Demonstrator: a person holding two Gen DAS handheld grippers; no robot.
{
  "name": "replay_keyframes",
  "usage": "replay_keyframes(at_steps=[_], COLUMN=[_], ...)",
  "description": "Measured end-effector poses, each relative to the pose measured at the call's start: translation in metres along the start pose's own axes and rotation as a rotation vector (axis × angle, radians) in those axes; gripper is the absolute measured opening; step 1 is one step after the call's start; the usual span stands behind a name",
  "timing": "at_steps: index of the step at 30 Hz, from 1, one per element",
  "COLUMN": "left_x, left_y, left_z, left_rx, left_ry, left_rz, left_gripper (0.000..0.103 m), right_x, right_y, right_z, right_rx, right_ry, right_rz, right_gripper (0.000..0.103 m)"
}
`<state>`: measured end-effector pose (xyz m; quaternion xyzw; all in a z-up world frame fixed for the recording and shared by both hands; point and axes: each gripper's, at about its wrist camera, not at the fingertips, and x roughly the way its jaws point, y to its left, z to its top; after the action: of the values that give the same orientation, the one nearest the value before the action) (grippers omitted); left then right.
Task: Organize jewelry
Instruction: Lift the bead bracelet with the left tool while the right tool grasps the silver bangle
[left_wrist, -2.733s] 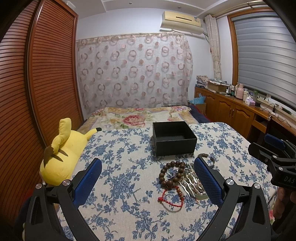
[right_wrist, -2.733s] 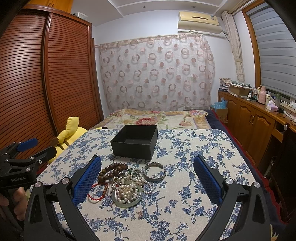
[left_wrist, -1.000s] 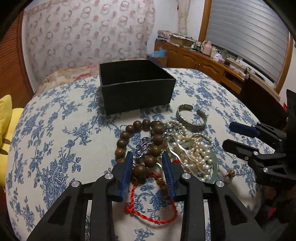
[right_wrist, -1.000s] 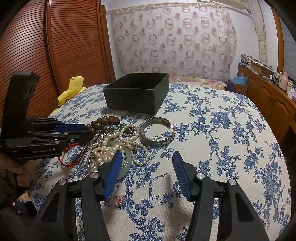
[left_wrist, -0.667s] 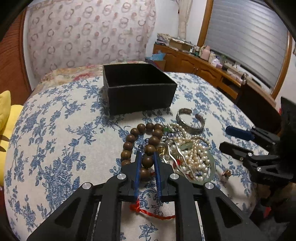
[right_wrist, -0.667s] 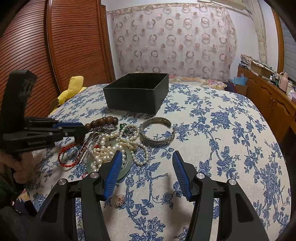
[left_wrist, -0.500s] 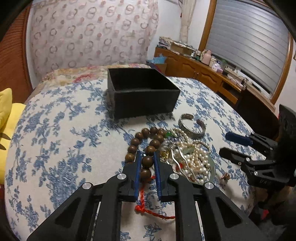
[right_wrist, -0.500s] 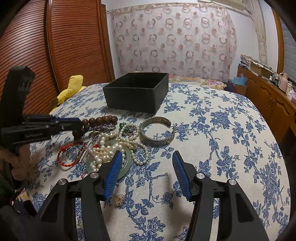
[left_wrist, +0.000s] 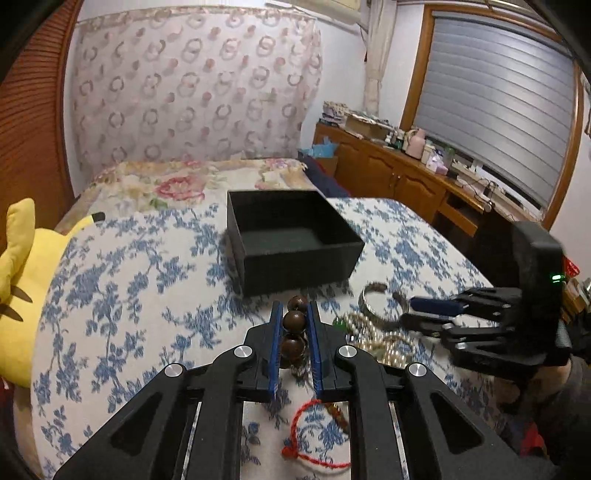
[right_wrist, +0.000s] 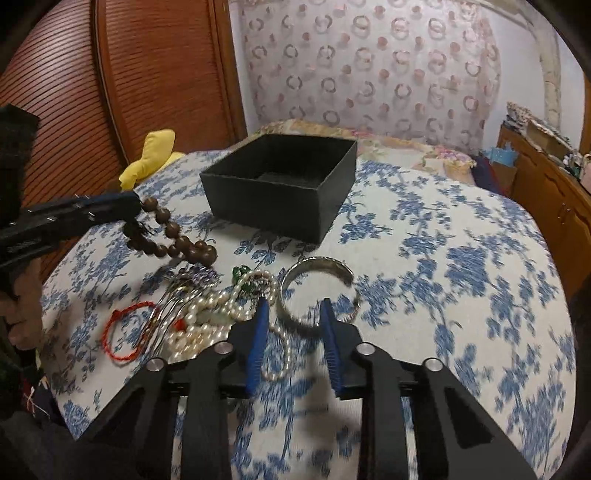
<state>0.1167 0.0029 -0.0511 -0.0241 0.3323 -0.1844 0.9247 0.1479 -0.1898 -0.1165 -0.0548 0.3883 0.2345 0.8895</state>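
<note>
My left gripper pinches the wooden bead bracelet, hanging short of the black box straight ahead. My right gripper, jaws just closing, straddles the silver bangle, not yet pressing.

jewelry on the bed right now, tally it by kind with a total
brown bead bracelet: 1
red cord bracelet: 1
silver cuff bangle: 1
pearl strand pile: 1, strands not separable
Total: 4 kinds told apart; smaller tangled pieces unclear.
</note>
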Motion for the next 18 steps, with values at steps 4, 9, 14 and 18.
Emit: replay_keyframes(at_steps=[4,9,14,18], left_x=[0.0,-0.002,-0.004,-0.003], left_y=[-0.002,-0.002,-0.002,-0.002], left_z=[0.01,0.021,0.029,0.038], left_rx=[0.008,0.015,0.015,0.017], left_ry=[-0.013,-0.031,-0.042,-0.053], left_rz=[0.007,0.016,0.021,0.02], left_gripper=[0.012,0.012,0.012,0.012], right_x=[0.017,0.031,0.034,0.03], right_y=[0.004,0.007,0.004,0.004], right_z=[0.01,0.015,0.016,0.017], right_rx=[-0.024,-0.051,-0.072,-0.092], right_ry=[0.039,0.077,0.1,0.091], right_rz=[0.027,0.018,0.018,0.017], right_gripper=[0.015,0.014,0.006,0.005])
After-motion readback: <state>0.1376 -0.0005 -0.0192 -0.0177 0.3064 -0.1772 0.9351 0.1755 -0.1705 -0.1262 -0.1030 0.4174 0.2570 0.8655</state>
